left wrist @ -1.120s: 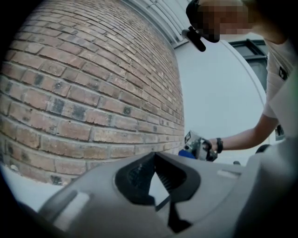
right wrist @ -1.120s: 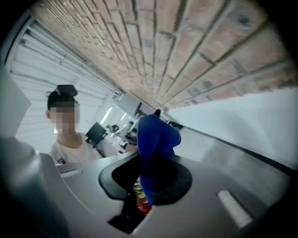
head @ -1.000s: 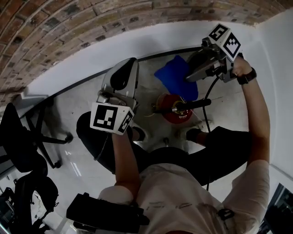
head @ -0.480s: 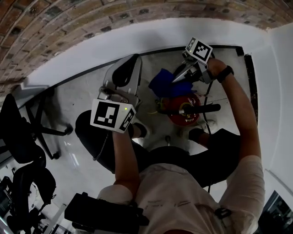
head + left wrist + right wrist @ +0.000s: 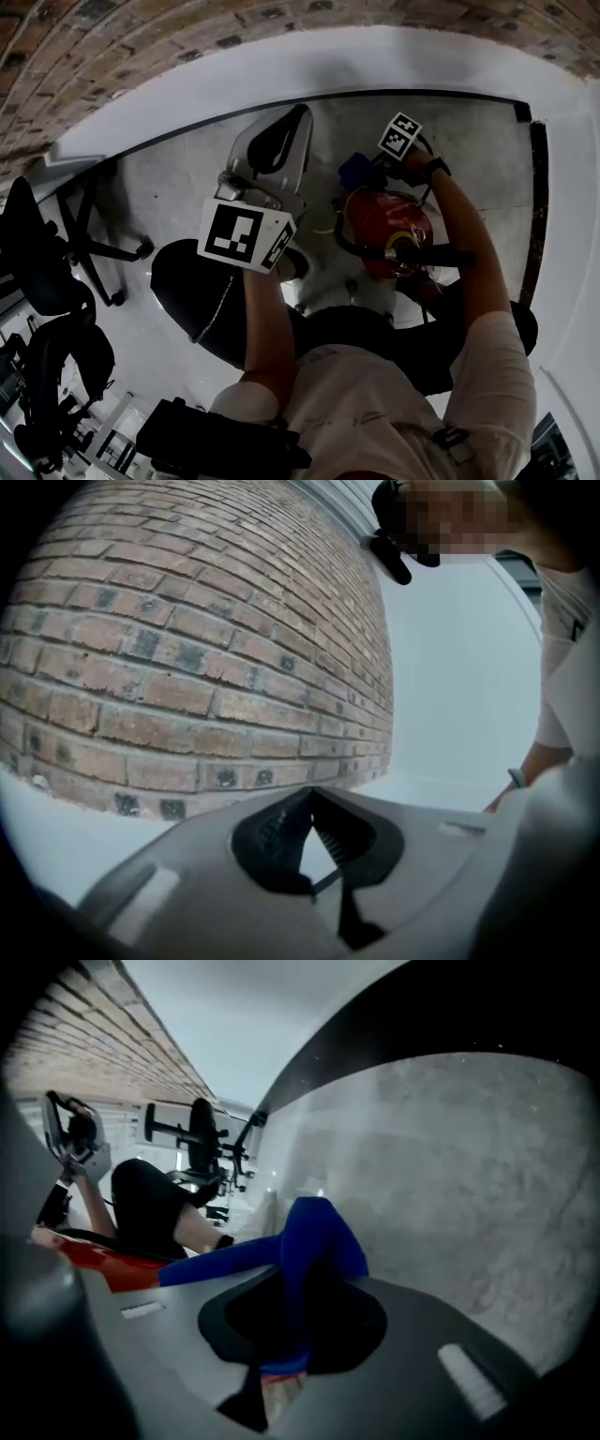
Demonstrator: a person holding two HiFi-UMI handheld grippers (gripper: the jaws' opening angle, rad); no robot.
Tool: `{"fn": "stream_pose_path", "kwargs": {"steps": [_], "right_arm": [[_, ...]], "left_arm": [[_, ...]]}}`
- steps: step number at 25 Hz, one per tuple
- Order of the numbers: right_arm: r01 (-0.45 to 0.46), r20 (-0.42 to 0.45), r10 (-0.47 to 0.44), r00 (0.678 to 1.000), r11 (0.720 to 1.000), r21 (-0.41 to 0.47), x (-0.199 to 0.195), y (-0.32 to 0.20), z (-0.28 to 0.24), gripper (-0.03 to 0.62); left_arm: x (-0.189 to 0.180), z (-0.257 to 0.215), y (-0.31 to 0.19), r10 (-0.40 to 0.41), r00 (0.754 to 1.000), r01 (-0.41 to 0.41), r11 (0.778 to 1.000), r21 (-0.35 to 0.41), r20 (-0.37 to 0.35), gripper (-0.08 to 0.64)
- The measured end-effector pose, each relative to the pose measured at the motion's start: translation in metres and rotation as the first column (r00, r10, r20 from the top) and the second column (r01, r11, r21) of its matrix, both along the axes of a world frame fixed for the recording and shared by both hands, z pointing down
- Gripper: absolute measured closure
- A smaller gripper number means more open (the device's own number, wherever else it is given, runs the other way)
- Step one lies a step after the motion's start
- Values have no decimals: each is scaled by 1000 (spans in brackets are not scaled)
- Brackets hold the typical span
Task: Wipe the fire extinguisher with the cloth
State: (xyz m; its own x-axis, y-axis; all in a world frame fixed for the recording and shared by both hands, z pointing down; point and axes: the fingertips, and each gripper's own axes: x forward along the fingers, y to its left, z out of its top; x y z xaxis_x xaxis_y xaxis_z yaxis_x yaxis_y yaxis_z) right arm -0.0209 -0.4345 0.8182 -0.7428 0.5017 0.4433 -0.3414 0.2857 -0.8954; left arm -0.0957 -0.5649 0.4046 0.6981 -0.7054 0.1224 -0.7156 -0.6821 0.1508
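The red fire extinguisher [image 5: 386,223] stands on the grey floor between the person's feet, with its black hose and handle [image 5: 417,254] across the near side. My right gripper [image 5: 364,174] is shut on the blue cloth [image 5: 353,170] and holds it against the extinguisher's far upper side. In the right gripper view the blue cloth [image 5: 314,1239] bunches out of the right gripper [image 5: 296,1309], and the extinguisher's red body [image 5: 105,1260] shows at the left. My left gripper [image 5: 296,116] hangs left of the extinguisher, apart from it. In its own view the left gripper [image 5: 310,796] faces a brick wall, tips together, holding nothing.
A brick wall [image 5: 141,37] with a white base curves round the back. Black office chairs [image 5: 47,272] stand at the left. A dark strip [image 5: 539,216] runs along the floor at the right. The person's shoe [image 5: 292,266] rests beside the extinguisher.
My right gripper has come down and left with the blue cloth, from above the floor behind the extinguisher onto its far side. The left gripper has stayed about where it was.
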Motion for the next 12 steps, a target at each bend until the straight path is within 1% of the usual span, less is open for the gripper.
{"fn": "stream_pose_path", "kwargs": {"steps": [2, 4, 6, 8, 9, 10, 11, 12], "right_arm": [[63, -122, -53, 991, 995, 75, 8, 3, 40, 531], [137, -234, -103, 967, 981, 137, 18, 4, 74, 531], [191, -283, -139, 949, 968, 166, 22, 3, 87, 535], [263, -325, -191, 926, 945, 194, 27, 1, 85, 534], [293, -324, -216, 921, 932, 211, 25, -1, 76, 534], [288, -282, -220, 934, 930, 228, 17, -6, 58, 534], [236, -193, -192, 962, 942, 237, 4, -16, 27, 533], [154, -70, -141, 987, 962, 227, -10, -29, -15, 532]], "left_arm": [[-6, 6, -4, -25, 1000, 25, 1000, -5, 9, 558], [-14, 10, -8, -50, 999, 50, 999, -7, 14, 558], [-18, 14, -9, -61, 998, 62, 998, -9, 22, 558], [-17, 18, -6, -54, 998, 55, 998, -10, 41, 558], [-16, 19, -3, -50, 998, 50, 999, -10, 47, 558], [-15, 17, 0, -45, 998, 45, 999, -7, 48, 558], [-14, 12, 1, -40, 998, 40, 999, -2, 43, 558], [-14, 6, 2, -36, 999, 36, 999, 6, 35, 558]]}}
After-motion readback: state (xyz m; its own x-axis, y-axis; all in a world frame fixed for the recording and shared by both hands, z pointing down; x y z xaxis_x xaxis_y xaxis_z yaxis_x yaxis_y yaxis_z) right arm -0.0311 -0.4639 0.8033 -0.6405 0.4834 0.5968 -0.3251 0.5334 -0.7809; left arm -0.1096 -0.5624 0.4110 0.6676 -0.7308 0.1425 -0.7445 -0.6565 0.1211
